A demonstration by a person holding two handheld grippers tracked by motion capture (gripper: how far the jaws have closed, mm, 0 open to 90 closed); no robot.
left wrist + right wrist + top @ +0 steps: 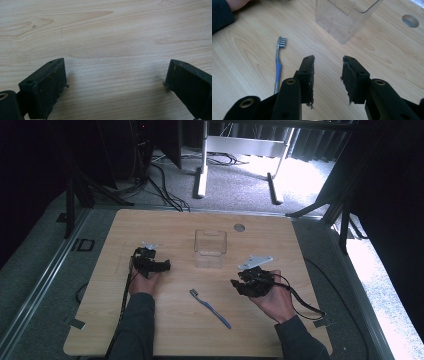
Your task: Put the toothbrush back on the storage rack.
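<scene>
A blue and grey toothbrush [210, 308] lies flat on the wooden table [150, 227], between the two hands; in the right gripper view the toothbrush [278, 67] lies left of the jaws, bristles away from the camera. A clear plastic cup [210, 248] stands upright behind it, and the cup [345, 18] rises just beyond the jaws. My right gripper [239, 283] rests low at the right, open with a narrow empty gap [327, 67]. My left gripper [165, 266] sits at the left, open wide over bare wood [116, 72].
A round cable hole [239, 227] sits near the table's far edge. A cable trails from the right gripper toward a taped spot at the right edge [322, 321]. Beyond the table are a white desk frame [240, 150], floor cables and dark stands.
</scene>
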